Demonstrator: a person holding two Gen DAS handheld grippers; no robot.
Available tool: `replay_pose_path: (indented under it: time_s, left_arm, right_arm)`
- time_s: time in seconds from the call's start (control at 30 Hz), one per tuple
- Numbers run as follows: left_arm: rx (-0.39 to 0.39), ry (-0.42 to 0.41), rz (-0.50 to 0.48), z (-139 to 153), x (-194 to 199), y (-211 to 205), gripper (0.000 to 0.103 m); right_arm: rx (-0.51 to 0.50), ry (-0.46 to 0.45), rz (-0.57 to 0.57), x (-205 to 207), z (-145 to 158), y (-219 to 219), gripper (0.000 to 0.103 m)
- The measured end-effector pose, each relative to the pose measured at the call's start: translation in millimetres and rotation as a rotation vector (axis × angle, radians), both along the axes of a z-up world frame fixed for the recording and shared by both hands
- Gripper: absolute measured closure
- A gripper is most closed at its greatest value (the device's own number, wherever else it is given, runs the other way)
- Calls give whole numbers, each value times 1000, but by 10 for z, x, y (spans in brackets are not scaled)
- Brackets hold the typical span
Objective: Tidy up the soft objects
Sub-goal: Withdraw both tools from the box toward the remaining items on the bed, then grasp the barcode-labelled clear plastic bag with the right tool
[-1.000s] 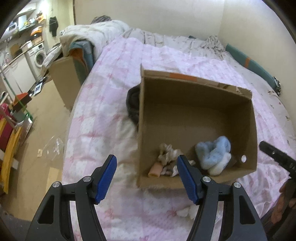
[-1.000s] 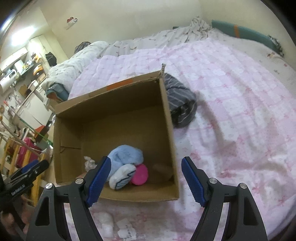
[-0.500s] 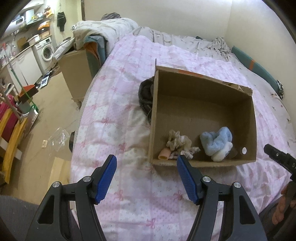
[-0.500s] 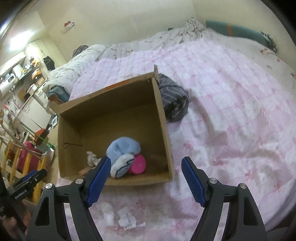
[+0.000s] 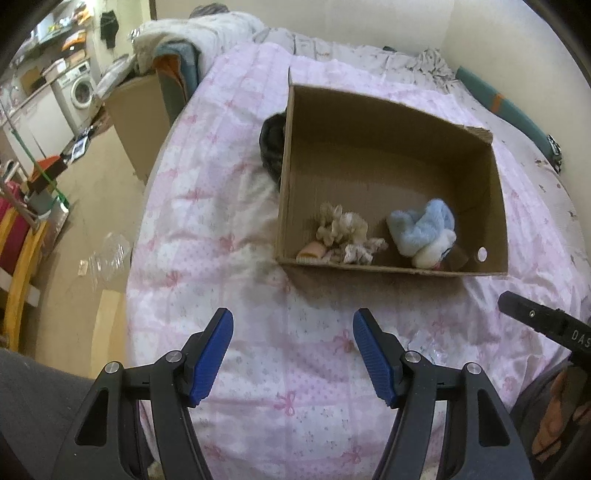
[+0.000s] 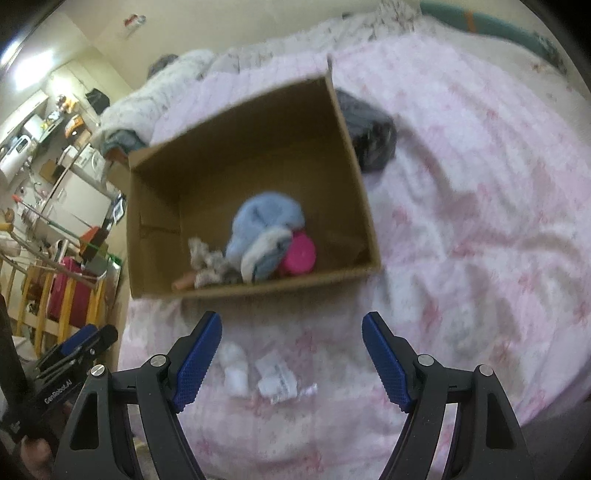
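An open cardboard box (image 5: pixel 399 122) (image 6: pixel 243 122) sits on a pink bedspread (image 5: pixel 207 206). Inside lie a beige crumpled soft piece (image 5: pixel 343 230), a light blue fluffy item (image 5: pixel 424 225) (image 6: pixel 266 218) and a pink round thing (image 6: pixel 301 254). Two small white soft pieces (image 6: pixel 236 369) (image 6: pixel 277 376) lie on the spread in front of the box, just beyond my right gripper (image 6: pixel 291 354). My left gripper (image 5: pixel 291 350) hovers open over bare spread, short of the box. Both grippers are open with nothing between their fingers.
A dark striped bundle (image 5: pixel 271 146) (image 6: pixel 369 136) lies against the box's far side. Bedding is heaped at the head of the bed (image 5: pixel 207 33). The floor to the left holds another cardboard box (image 5: pixel 136 122), a washing machine (image 5: pixel 83 90) and a yellow frame (image 5: pixel 22 266).
Both grippers have drawn back from the box toward the near edge of the bed, so the box looks smaller and farther. The white pieces now lie just ahead of the right gripper.
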State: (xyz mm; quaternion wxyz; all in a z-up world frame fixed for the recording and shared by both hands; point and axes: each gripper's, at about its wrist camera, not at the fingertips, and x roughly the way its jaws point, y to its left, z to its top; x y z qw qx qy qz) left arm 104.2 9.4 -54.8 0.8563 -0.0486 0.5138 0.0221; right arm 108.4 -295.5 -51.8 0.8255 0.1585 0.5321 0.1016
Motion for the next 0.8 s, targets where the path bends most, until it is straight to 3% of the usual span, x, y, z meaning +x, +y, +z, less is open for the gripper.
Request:
replay_pose_path:
  time_s: [0.3,0.4,0.67,0.8]
  left_arm:
    - [-27,54,70,-211,134,107,38]
    - [-45,74,75,-271,165,108,38]
    - [-51,79,67,-300,157,97,38]
    - [-50,80,78,-299,168,111,38]
  right_arm:
    - [9,100,-17,67,-245,20,20]
    - [23,162,27,88,-398,124,20]
    - [-102,298,174,104,-803,531,21]
    - [-174,310,266,101,-941,788,35]
